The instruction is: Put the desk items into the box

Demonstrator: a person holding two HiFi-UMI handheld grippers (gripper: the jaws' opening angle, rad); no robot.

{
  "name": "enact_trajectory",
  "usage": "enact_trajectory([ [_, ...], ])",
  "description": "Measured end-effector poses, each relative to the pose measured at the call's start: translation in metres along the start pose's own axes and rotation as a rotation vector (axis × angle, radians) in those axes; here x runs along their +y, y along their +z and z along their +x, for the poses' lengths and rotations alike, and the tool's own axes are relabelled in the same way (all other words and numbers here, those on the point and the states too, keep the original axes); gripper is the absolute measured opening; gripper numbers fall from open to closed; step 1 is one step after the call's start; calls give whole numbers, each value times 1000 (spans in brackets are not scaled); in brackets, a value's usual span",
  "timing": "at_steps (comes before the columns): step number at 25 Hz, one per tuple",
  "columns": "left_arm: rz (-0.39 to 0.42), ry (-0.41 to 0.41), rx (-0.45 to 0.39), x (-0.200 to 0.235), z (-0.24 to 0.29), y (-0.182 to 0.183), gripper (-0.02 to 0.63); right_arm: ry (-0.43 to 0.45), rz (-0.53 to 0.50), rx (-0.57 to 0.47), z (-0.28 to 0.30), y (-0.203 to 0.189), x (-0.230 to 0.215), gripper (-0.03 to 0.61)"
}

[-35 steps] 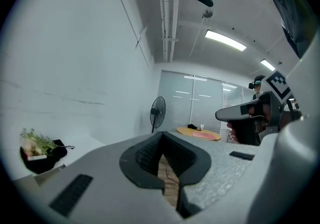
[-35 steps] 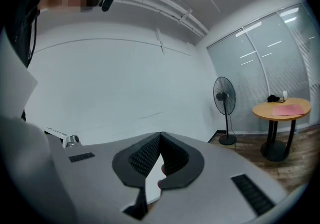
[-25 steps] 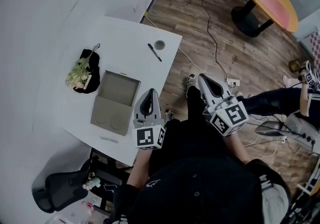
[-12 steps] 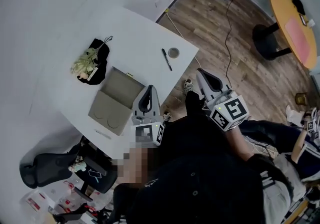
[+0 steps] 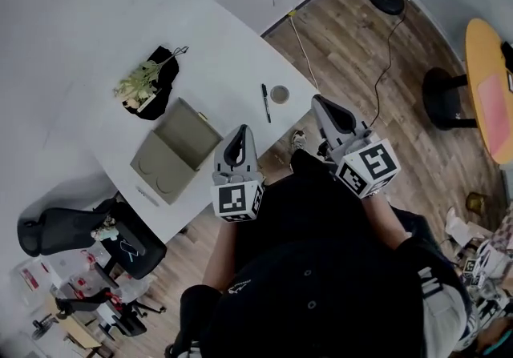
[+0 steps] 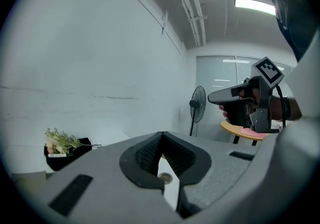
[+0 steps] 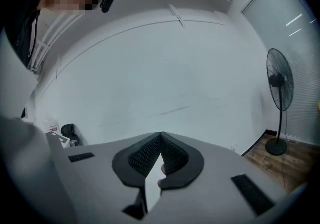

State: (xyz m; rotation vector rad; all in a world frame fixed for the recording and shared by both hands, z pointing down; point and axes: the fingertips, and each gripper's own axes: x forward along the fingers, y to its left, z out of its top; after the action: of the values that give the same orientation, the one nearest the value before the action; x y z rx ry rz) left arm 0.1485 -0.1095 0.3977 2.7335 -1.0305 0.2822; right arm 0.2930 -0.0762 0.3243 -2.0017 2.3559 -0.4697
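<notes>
The white desk (image 5: 224, 52) is partly hidden behind the person's body. On it an open box (image 5: 172, 152) lies beside a black bag (image 5: 152, 90). The left gripper (image 5: 240, 134) and the right gripper (image 5: 322, 104) have their jaws closed on nothing. A pen (image 5: 265, 102) and a small round thing (image 5: 279, 94), too small to identify, lie near the desk's corner

Office, white desk (image 5: 215, 42), swivel chair (image 5: 58, 231)

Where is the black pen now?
In the head view the black pen lies on the desk, just left of the small round object and right of the open box.
</notes>
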Motion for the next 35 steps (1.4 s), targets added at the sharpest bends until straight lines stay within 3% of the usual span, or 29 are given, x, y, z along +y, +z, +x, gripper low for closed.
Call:
enact_trajectory([
  [6,1,99,36,-4,35,-11,8,104,-69,22,15,6,-27,-2],
  [12,12,142,133,-10,60,-49,8,160,-77,35,17,1,-44,-1],
  [19,14,112,266,-14,99,-97,8,141,-80,49,12,-4,-58,-1],
  [27,14,95,437,-1,142,-164,28,54,-77,75,12,-11,-97,0],
  [35,-64,120,582,11,164,-213,77,55,-77,132,27,-19,-113,-1],
])
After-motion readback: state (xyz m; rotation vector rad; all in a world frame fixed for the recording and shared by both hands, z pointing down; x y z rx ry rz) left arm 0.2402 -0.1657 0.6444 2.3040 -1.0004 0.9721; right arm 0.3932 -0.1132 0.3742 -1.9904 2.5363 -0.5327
